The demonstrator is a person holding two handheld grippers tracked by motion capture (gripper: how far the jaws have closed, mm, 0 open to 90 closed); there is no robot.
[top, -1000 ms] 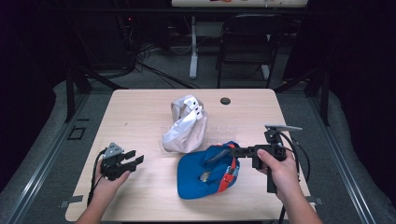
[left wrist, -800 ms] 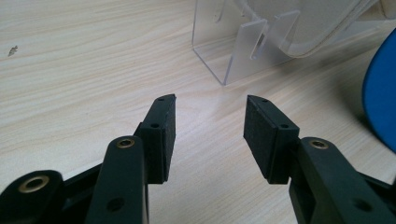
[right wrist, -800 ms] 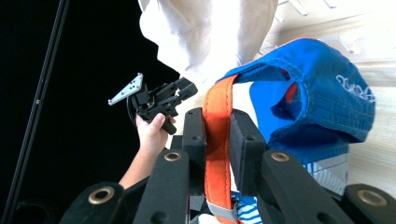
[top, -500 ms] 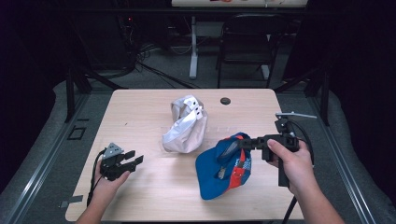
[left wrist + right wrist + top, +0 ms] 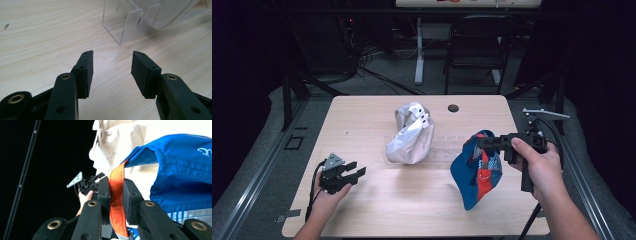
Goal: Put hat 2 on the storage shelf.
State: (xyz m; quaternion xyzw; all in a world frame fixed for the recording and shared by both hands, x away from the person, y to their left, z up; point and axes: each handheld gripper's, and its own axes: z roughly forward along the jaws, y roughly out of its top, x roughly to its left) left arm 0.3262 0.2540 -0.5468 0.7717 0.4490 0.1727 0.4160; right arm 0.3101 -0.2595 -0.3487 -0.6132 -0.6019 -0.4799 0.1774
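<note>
A blue cap (image 5: 476,170) with an orange-red band hangs above the table's right side, tilted on edge. My right gripper (image 5: 482,143) is shut on its orange band (image 5: 116,195), with the blue cloth (image 5: 182,177) spreading to the right of the jaws. A white-grey cap (image 5: 410,134) rests on a clear acrylic stand (image 5: 126,27) at the table's centre. My left gripper (image 5: 355,173) stands open low over the wood near the front left, with nothing between its jaws (image 5: 112,60), pointing toward the stand.
A small black round grommet (image 5: 453,108) sits near the wooden table's (image 5: 362,120) far edge. A dark chair (image 5: 477,45) and a white post stand beyond the table. The other hand with its gripper (image 5: 86,182) appears past the right jaws.
My right gripper has lifted the blue cap off the table and carried it right; the cap now hangs on edge. The left gripper has stayed put.
</note>
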